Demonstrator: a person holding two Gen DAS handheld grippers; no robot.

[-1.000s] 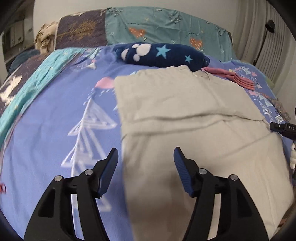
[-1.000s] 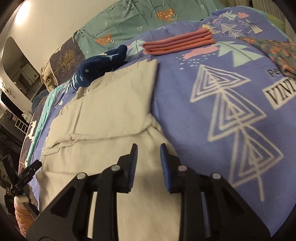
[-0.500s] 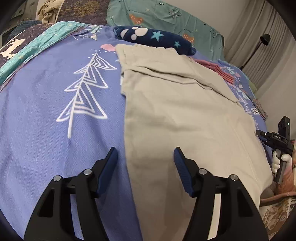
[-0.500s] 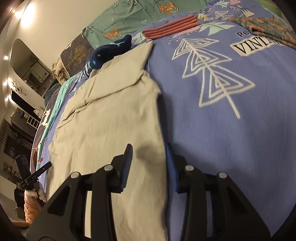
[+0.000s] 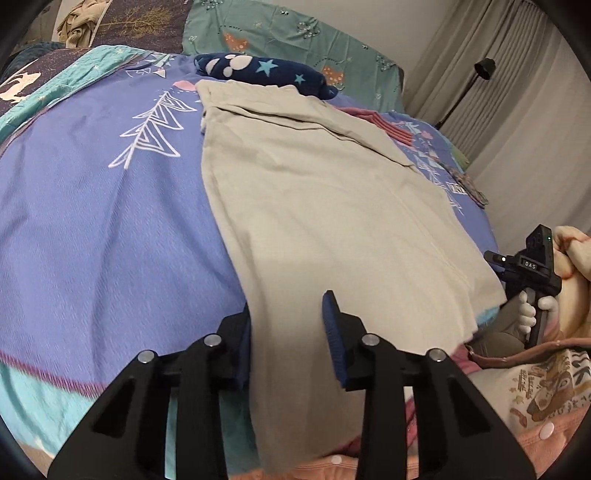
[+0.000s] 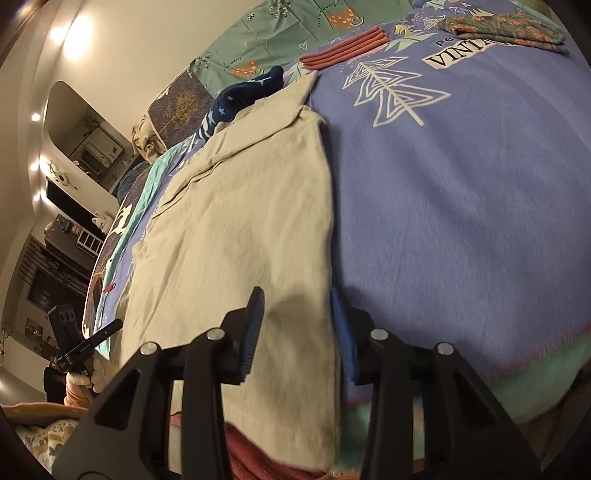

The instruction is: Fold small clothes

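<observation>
A beige garment lies flat and long on the purple bedspread, its far end folded over. It also shows in the right wrist view. My left gripper is open at the garment's near left edge; the cloth lies between the jaws, over the left finger. My right gripper is open at the near right edge, with the cloth between its jaws. The right gripper's body shows in the left wrist view, and the left gripper's in the right wrist view.
A navy star-print plush item lies beyond the garment. Folded pink cloths and a floral folded cloth lie at the far right. Teal pillows stand at the headboard. The near bed edge is right under both grippers.
Both grippers have pulled back toward the near bed edge, from mid-garment to its near hem. The right gripper has opened wider; the cloth now lies between the jaws of each.
</observation>
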